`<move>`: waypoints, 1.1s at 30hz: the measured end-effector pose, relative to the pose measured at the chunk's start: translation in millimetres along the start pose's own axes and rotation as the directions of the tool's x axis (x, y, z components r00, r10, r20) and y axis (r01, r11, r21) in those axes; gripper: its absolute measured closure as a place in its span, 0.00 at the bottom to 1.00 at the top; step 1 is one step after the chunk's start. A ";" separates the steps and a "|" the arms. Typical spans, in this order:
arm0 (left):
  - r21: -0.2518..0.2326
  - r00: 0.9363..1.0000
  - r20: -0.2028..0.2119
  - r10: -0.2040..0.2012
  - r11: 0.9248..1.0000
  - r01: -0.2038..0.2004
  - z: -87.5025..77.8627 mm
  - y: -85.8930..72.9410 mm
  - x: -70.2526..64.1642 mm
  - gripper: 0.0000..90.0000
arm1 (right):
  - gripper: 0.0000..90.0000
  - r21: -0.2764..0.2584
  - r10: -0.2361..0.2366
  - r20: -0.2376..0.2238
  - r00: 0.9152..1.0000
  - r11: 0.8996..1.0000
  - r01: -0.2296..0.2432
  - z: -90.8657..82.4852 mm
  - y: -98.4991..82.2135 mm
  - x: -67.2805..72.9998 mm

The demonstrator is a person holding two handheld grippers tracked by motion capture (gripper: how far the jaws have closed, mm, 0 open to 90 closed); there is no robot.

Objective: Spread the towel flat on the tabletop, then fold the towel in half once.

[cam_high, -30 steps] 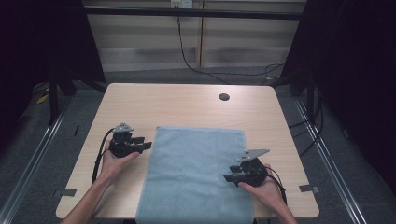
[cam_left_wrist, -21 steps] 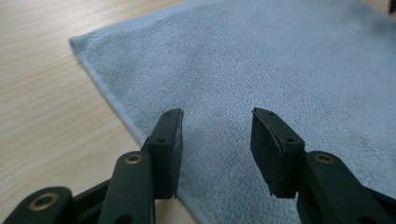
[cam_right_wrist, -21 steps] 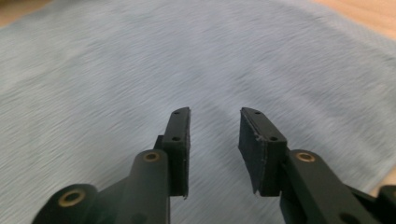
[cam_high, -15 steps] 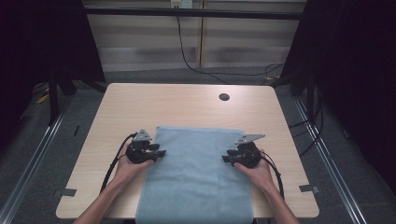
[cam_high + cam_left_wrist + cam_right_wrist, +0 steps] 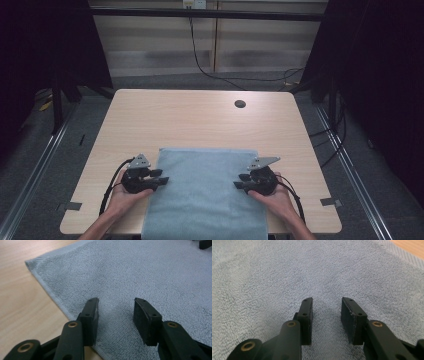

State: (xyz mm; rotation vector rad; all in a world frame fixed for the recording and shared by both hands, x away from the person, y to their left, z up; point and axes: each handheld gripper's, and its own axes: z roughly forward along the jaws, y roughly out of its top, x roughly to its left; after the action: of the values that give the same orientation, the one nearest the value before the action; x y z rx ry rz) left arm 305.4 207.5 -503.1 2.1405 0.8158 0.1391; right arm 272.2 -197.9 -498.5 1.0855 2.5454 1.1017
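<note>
1. The left gripper sat at the lower left of the high view, over the towel's left edge, its jaws spread with only flat cloth showing between them in the left gripper view; they had just been opening slightly.
2. The towel, one pale blue piece, lay flat at lower centre on the table, its near end hanging over the front edge, probably spread so both side edges could be taken at once.
3. The right gripper sat at lower right, over the towel's right edge, jaws parted, nothing pinched.
4. Count: one towel, two grippers, one dark grommet hole at the upper right of the tabletop.
</note>
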 end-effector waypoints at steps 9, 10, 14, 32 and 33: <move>0.013 0.999 0.038 -0.011 1.000 0.010 -10.6 -2.9 -4.8 0.53 | 0.66 -0.028 0.014 -0.043 0.999 1.000 -0.015 -10.3 -2.8 1.3; 0.011 0.999 0.042 -0.006 1.000 0.005 -10.2 -0.2 -3.0 0.52 | 0.66 -0.043 0.025 -0.019 1.000 0.999 -0.025 -14.3 1.1 -5.6; -0.046 1.000 0.008 -0.004 0.999 0.005 -14.5 18.5 7.0 0.51 | 0.62 -0.084 0.095 0.088 0.992 0.993 -0.087 -24.1 9.1 -43.3; -0.045 0.992 -0.108 -0.059 0.998 0.054 10.5 36.9 51.6 0.41 | 0.47 -0.032 0.086 0.166 0.982 0.996 -0.082 6.5 13.2 -73.6; -0.042 0.991 -0.113 -0.065 0.997 0.061 11.4 35.0 53.9 0.41 | 0.47 -0.038 0.073 0.168 0.983 0.997 -0.067 7.8 11.4 -71.2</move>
State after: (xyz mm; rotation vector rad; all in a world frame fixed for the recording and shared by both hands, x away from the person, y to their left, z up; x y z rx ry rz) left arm 369.5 216.2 -494.2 2.0833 0.9386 0.2452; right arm 333.2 -236.5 -505.4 1.2136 2.3674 1.0157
